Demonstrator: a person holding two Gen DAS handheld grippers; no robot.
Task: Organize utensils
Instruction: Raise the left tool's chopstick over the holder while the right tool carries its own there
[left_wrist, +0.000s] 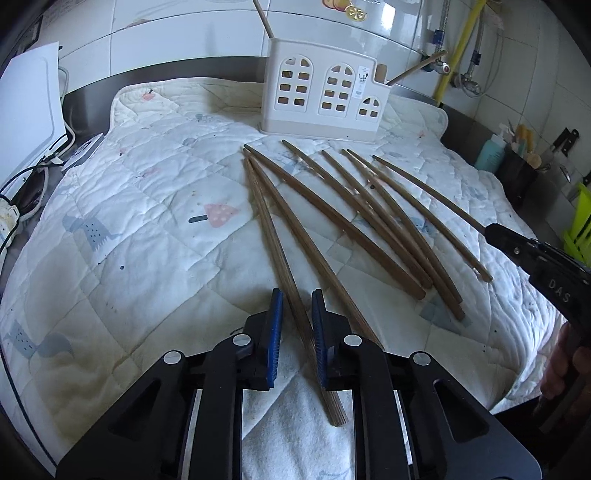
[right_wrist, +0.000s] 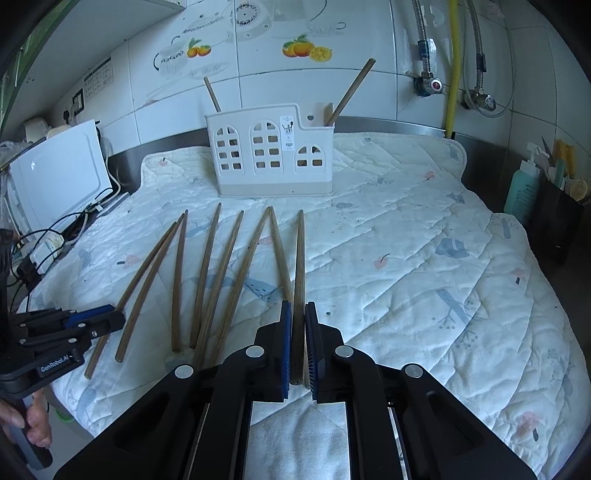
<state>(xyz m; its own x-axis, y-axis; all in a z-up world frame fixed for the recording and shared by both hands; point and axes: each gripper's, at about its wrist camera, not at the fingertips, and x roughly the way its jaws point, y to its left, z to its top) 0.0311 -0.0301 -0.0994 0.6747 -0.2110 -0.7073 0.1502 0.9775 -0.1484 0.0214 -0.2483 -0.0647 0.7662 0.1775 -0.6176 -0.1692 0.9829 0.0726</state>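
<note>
Several brown wooden chopsticks (left_wrist: 332, 218) (right_wrist: 205, 273) lie fanned on a quilted white mat (left_wrist: 147, 258) (right_wrist: 424, 258). Behind them stands a white house-shaped holder (left_wrist: 325, 92) (right_wrist: 273, 155) with two chopsticks upright in it. My left gripper (left_wrist: 297, 295) straddles the leftmost chopstick (left_wrist: 334, 410); the stick lies against the right pad, with a gap at the left pad. In the right wrist view the left gripper (right_wrist: 118, 317) sits at the left end of the fan. My right gripper (right_wrist: 298, 306) (left_wrist: 489, 230) is shut on the rightmost chopstick (right_wrist: 300, 258) near its thick end.
A white board (left_wrist: 29, 110) and tangled cables (left_wrist: 22, 184) crowd the left counter. A teal bottle (right_wrist: 521, 192) and a dark tool caddy (right_wrist: 561, 206) stand at the right. Pipes run down the tiled wall. A person's hand (right_wrist: 37, 424) holds the left gripper's handle.
</note>
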